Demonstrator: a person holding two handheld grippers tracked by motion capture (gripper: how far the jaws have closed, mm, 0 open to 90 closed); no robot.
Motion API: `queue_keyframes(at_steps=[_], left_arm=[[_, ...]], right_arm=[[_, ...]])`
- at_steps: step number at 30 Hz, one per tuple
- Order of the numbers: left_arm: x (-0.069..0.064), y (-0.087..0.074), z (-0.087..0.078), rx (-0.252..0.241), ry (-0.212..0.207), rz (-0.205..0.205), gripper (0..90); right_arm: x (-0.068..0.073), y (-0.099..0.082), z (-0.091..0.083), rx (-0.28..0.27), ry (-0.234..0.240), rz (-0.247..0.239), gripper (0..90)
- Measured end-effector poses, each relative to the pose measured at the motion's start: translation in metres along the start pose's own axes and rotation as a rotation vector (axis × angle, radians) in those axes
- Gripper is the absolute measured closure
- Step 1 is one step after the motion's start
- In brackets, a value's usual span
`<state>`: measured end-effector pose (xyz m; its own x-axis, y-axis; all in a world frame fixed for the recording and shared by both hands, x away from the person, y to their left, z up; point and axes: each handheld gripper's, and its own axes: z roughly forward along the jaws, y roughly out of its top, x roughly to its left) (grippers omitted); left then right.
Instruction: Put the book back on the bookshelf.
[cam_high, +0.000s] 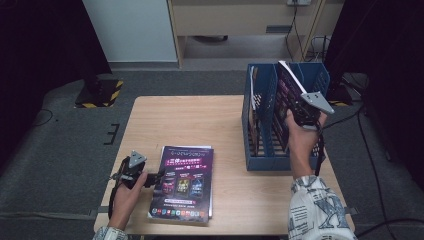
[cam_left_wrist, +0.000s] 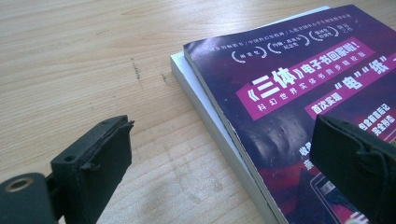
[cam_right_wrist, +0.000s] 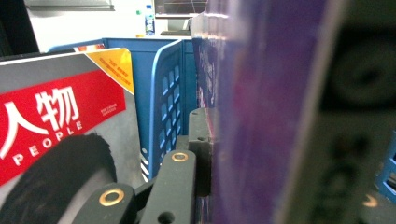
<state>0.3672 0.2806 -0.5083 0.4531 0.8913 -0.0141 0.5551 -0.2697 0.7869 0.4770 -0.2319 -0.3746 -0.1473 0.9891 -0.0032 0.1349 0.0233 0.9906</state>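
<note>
A stack of purple-covered magazines (cam_high: 186, 186) lies flat on the wooden table (cam_high: 200, 120) near its front edge. My left gripper (cam_high: 151, 178) rests at the stack's left edge. In the left gripper view its jaws stand open (cam_left_wrist: 224, 163), one over bare wood and the other over the top purple cover (cam_left_wrist: 289, 93). My right gripper (cam_high: 304, 114) is shut on another purple magazine (cam_high: 289, 86), held upright and tilted in the blue file rack (cam_high: 260, 155). In the right gripper view one jaw presses the purple cover (cam_right_wrist: 261, 93).
The rack stands at the table's right side with several slots. A magazine with a red "PEOPLE" cover (cam_right_wrist: 56, 116) stands in the slot beside the held one. Dark carpet surrounds the table, with cables at the right and a cabinet behind.
</note>
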Motion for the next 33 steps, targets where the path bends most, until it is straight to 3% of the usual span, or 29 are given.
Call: queue_keyframes(at_steps=[8,12,19,29,33], left_arm=[[0.0,0.0,0.0,-0.001,-0.001,0.0,5.1],[0.0,0.0,0.001,0.001,-0.003,0.002,5.1],[0.0,0.0,0.002,0.0,-0.005,0.007,5.1],[0.0,0.0,0.001,0.0,-0.006,0.004,5.1],[0.0,0.0,0.001,0.002,-0.004,0.005,5.1]], right_arm=[[-0.002,-0.01,0.001,0.005,-0.015,-0.013,82.8],[-0.001,-0.013,0.002,0.0,-0.032,-0.049,82.8],[0.001,-0.019,0.003,-0.013,-0.051,-0.044,82.8],[0.011,-0.031,0.007,-0.012,-0.033,-0.036,82.7],[0.015,-0.032,0.007,-0.011,-0.023,-0.054,82.6]])
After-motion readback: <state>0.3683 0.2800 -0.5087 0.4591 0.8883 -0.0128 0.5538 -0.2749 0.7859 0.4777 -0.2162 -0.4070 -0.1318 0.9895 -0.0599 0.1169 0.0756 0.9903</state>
